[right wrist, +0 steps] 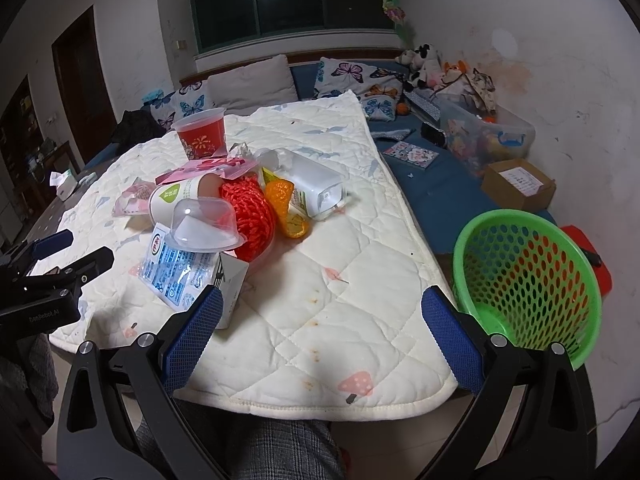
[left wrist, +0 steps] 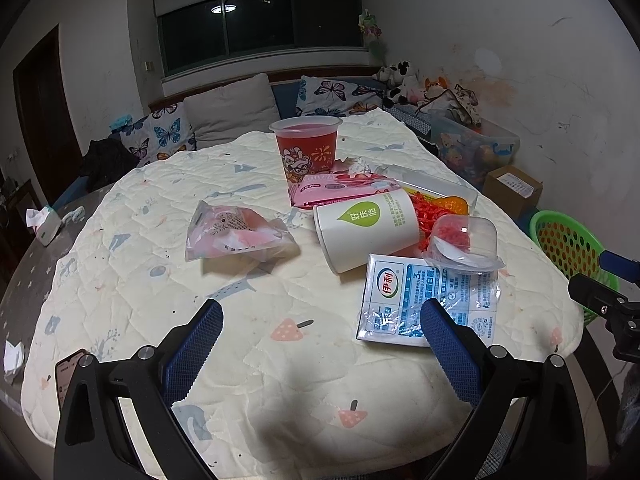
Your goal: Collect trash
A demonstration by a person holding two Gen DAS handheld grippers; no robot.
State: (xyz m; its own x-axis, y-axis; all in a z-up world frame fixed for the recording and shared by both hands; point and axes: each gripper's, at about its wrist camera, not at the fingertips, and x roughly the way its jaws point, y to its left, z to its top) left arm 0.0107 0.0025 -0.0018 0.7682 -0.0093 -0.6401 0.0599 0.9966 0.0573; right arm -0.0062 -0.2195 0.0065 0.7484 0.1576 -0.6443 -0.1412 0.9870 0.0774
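Quilted table (left wrist: 132, 280) w/ trash heap, nothing collected yet; both grippers (left wrist: 320, 344) (right wrist: 320, 340) wide open, empty. Next: grab milk pouch (left wrist: 428, 300) beside basket (right wrist: 532, 280).

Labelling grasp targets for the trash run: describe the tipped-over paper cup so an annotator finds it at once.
On the quilted cloth covering the table, find the trash pile right of centre. The white paper cup lies on its side there, in front of the upright red plastic cup, its mouth towards the red mesh. It alone is white card with a green leaf-shaped logo.
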